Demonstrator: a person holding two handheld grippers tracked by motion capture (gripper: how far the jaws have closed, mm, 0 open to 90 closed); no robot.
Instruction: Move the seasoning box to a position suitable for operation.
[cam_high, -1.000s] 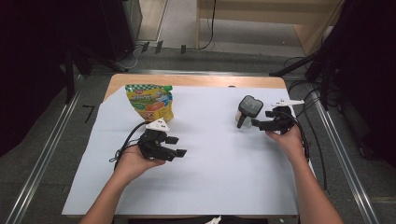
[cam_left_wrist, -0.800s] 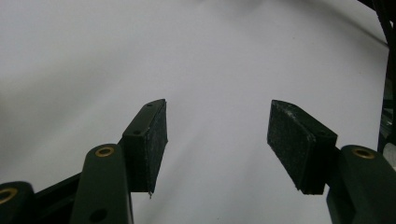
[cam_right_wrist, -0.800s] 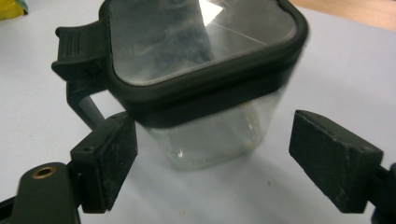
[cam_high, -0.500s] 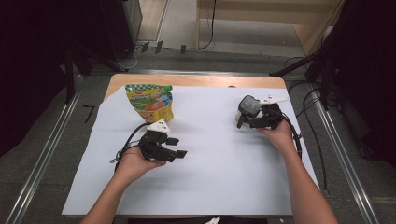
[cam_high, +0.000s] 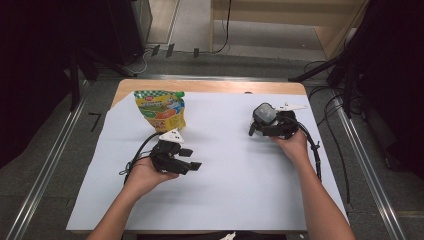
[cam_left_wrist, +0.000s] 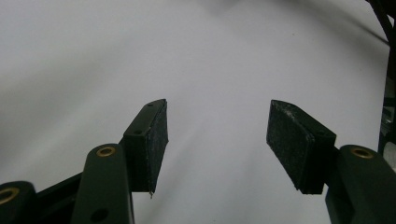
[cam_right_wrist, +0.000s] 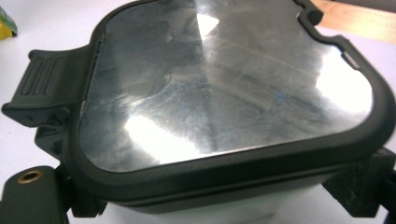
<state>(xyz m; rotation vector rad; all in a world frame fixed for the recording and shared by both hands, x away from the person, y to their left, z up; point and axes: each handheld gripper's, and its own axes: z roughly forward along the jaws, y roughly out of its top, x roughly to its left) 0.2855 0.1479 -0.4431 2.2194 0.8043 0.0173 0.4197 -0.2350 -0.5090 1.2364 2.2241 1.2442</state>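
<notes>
Right hand-held gripper (cam_high: 261, 129) clamped around a black-rimmed, rounded-square container (cam_right_wrist: 224, 107) with glossy, reflective lid, latch tab at one side.

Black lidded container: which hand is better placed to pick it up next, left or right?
Right. The right gripper already has its jaws on both sides of the black lidded container; whether they press is unclear. The left gripper hangs open over bare white sheet, nearer the snack pouch.
</notes>
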